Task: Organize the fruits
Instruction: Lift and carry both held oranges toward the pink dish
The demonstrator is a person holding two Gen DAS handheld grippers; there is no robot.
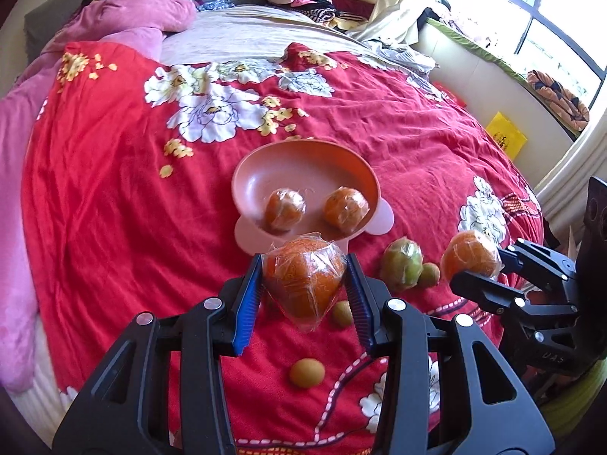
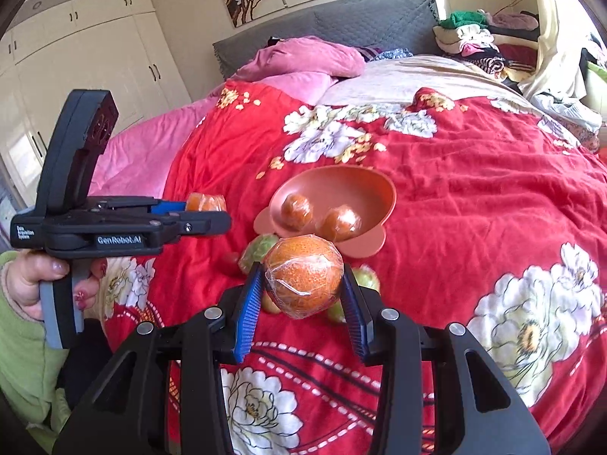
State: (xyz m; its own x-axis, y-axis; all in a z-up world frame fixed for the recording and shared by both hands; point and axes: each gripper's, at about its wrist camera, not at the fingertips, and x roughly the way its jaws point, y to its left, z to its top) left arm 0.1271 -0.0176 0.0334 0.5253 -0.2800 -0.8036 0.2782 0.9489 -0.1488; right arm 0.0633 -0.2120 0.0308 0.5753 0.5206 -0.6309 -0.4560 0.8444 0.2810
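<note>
Left wrist view: the left tool (image 1: 305, 284) grips a film-wrapped orange (image 1: 303, 280) at lower centre, just short of the pink bowl (image 1: 303, 159), which holds two already. The wrap looks slippery, so a hold across the middle seems wisest.

Right wrist view: the right tool (image 2: 303, 288) clamps another wrapped orange (image 2: 303, 275); the red bedspread (image 2: 474, 189) leaves open room to the right.

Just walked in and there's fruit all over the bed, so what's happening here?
A person is sorting wrapped fruit into a pink bowl on the red bedspread. The left gripper holds one wrapped orange and the right gripper another, both near the bowl. Two wrapped oranges already sit inside. A green fruit and small brown ones lie loose on the bedspread.
</note>
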